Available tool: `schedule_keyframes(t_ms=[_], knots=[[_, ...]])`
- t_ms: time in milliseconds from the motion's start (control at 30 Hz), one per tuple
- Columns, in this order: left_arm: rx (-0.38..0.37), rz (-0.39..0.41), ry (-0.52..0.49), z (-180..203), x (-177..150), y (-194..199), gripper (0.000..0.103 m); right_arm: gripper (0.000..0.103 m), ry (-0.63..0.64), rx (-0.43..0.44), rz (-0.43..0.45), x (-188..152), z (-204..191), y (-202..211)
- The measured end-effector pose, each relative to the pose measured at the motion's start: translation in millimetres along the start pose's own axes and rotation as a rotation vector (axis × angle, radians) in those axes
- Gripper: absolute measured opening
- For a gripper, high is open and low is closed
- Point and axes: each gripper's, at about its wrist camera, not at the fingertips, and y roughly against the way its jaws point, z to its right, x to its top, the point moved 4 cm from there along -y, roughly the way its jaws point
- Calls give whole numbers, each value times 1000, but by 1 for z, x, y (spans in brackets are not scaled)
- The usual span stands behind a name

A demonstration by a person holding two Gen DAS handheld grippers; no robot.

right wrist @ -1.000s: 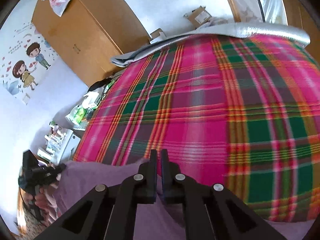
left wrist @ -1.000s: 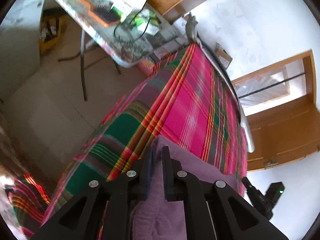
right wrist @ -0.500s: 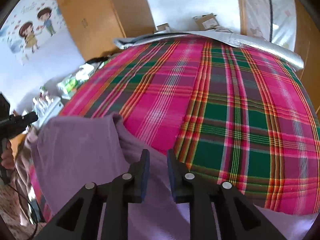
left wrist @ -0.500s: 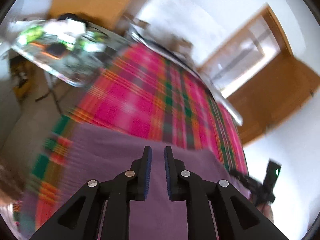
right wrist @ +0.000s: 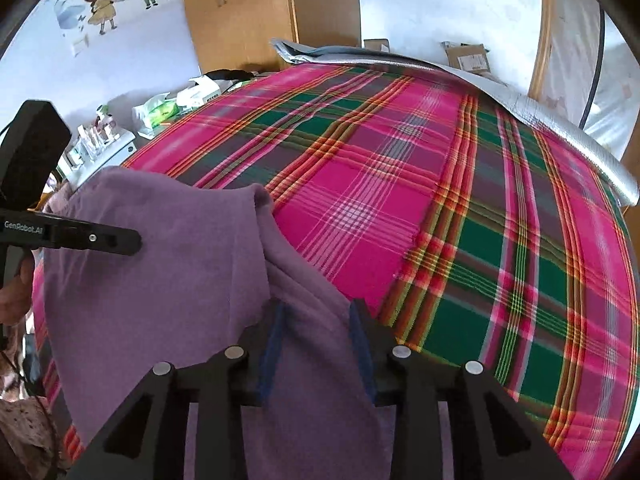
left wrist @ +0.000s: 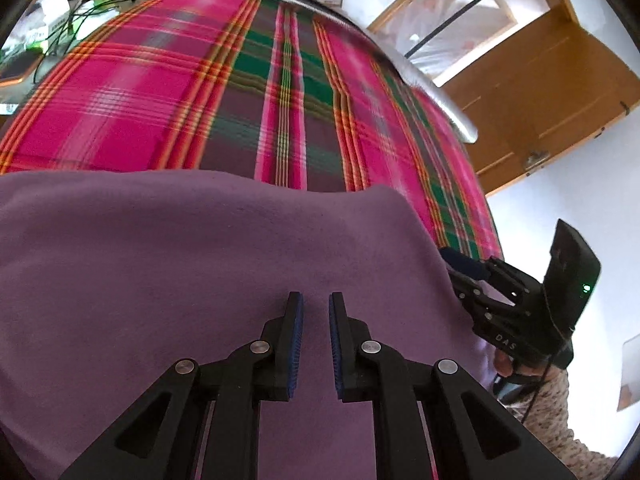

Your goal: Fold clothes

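Purple garment laid on the plaid bed, both grippers letting go above it.

At bottom centre of the left wrist view, the left gripper (left wrist: 316, 300) hovers over the purple garment (left wrist: 192, 272), fingers slightly apart and pinching nothing. In the right wrist view, the right gripper (right wrist: 318, 312) has just been opening, a raised fold between its spread fingers but seemingly unpressed, probably set down for smoothing. Beyond lies the plaid bedspread (right wrist: 440, 200); a cluttered side table (right wrist: 160, 112) at upper left is no obstacle.
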Motion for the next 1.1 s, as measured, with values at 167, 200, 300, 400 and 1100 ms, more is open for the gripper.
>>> schedule_keyframes(t_ms=[167,200,300,400,1100], knots=[[-19,-4,15,-4,-2,-2,13,5,37,-10,50,2,-6,9],[-25,-4,19,-6,-2,-1,13,4,12,-20,66,4,-1,12],[-43,2,25,-8,-4,1,13,4,-133,9,89,9,22,15],[-60,5,33,-11,-5,3,13,4,-120,-12,52,6,18,4],[-24,48,61,-27,-16,20,13,25,-314,-201,100,-63,48,72]])
